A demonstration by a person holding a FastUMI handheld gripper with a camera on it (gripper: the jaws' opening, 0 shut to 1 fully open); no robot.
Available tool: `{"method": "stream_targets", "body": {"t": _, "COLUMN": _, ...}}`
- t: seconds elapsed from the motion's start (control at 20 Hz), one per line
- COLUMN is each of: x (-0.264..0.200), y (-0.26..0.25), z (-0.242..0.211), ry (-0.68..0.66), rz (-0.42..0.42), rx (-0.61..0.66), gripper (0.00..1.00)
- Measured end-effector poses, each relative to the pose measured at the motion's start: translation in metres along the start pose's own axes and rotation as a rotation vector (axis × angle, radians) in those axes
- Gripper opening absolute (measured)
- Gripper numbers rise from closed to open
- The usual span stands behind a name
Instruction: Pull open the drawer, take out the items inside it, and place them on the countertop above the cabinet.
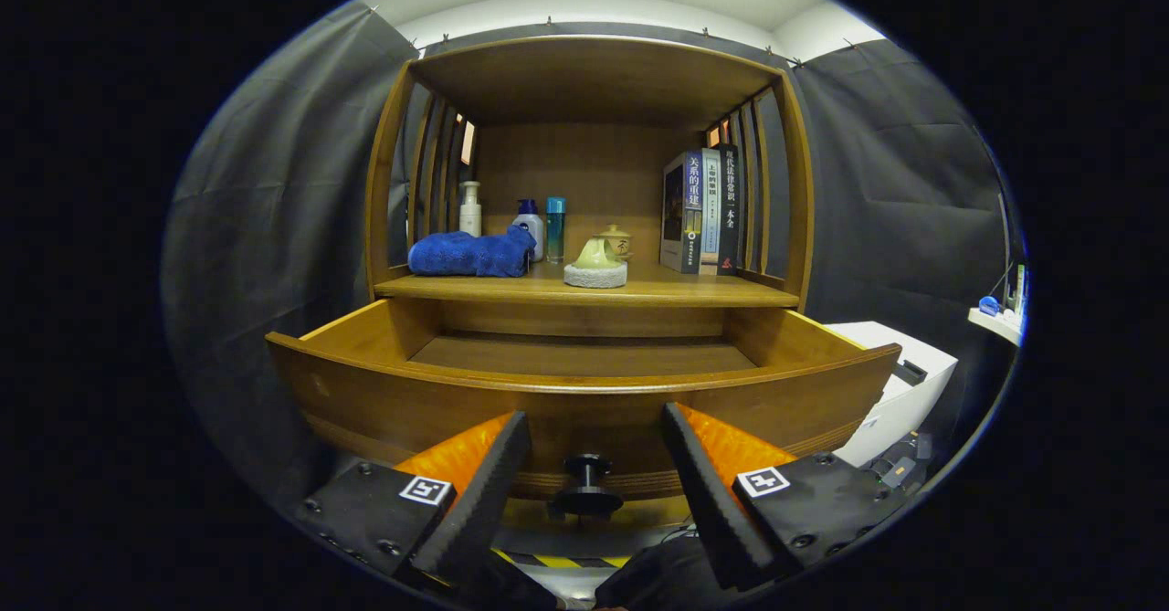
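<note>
The wooden drawer (584,401) stands pulled out of the cabinet, and the part of its floor that shows is bare. Its dark round knob (587,483) sits on the drawer front, right between my fingers. My gripper (594,428) is open, fingers spread to either side of the knob without touching it. On the countertop (694,291) above the drawer lie a folded blue towel (473,253), a pale green teapot on a white pad (595,264) and a small lidded cup (616,241).
Behind the towel stand a white pump bottle (470,209), a blue-capped bottle (529,225) and a teal bottle (555,228). Books (705,211) stand upright at the counter's right end. A white box-like machine (900,392) sits on the floor right of the drawer.
</note>
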State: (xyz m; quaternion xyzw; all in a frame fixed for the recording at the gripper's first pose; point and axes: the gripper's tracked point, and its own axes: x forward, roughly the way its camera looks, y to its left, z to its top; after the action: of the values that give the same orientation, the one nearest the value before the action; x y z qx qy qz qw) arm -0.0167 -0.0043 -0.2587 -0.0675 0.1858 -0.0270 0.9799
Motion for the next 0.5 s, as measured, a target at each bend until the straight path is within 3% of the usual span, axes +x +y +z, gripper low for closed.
{"method": "stream_targets", "body": {"t": 0.5, "x": 0.042, "y": -0.002, "z": 0.017, "ry": 0.009, "rz": 0.000, "rx": -0.007, "gripper": 0.98}}
